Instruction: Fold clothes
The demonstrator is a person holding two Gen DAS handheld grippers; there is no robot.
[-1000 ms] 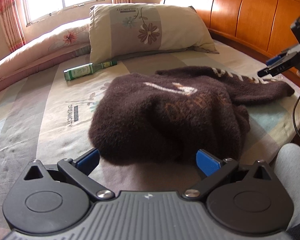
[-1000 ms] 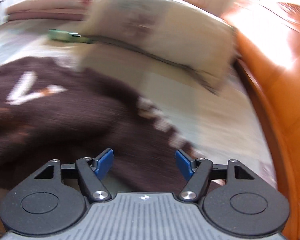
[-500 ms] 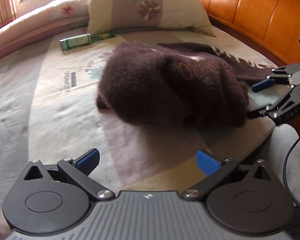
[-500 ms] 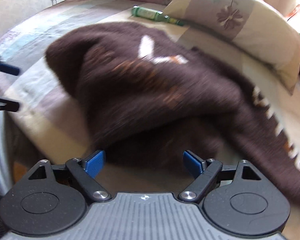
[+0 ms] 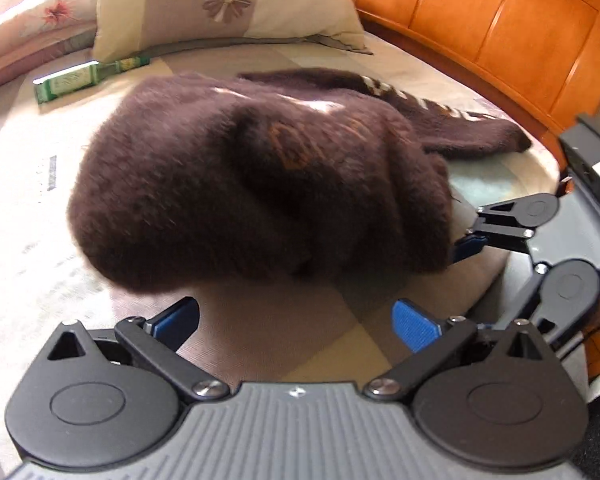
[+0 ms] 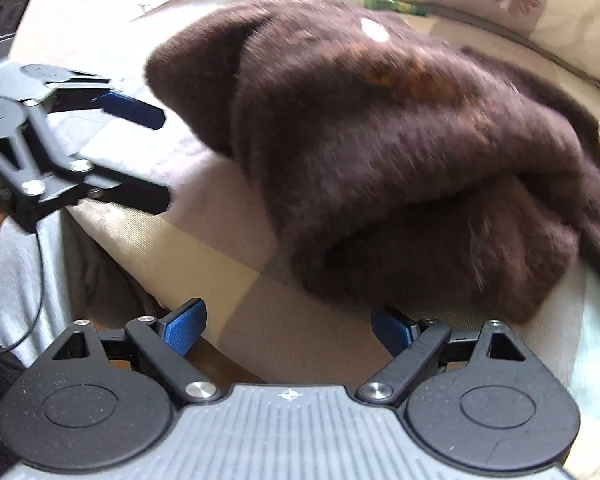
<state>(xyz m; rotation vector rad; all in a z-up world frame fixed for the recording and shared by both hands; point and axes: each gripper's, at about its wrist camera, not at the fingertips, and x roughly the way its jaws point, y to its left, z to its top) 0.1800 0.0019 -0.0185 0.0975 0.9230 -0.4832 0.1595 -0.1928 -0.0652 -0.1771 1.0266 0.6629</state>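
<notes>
Left wrist: sweater (image 5: 260, 184) just beyond spread left tongs (image 5: 296, 320).

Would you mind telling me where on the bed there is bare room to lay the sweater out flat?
Bare sheet lies left of the brown sweater, below the green bottle. A narrower strip runs between the sweater's near edge and the left gripper. Crowded: the pillow behind, the right gripper at the sweater's right edge.

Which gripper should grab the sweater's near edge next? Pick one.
Right. The right gripper has its jaws open against the brown sweater hem; the left gripper is open too, with bare bedsheet between.
</notes>
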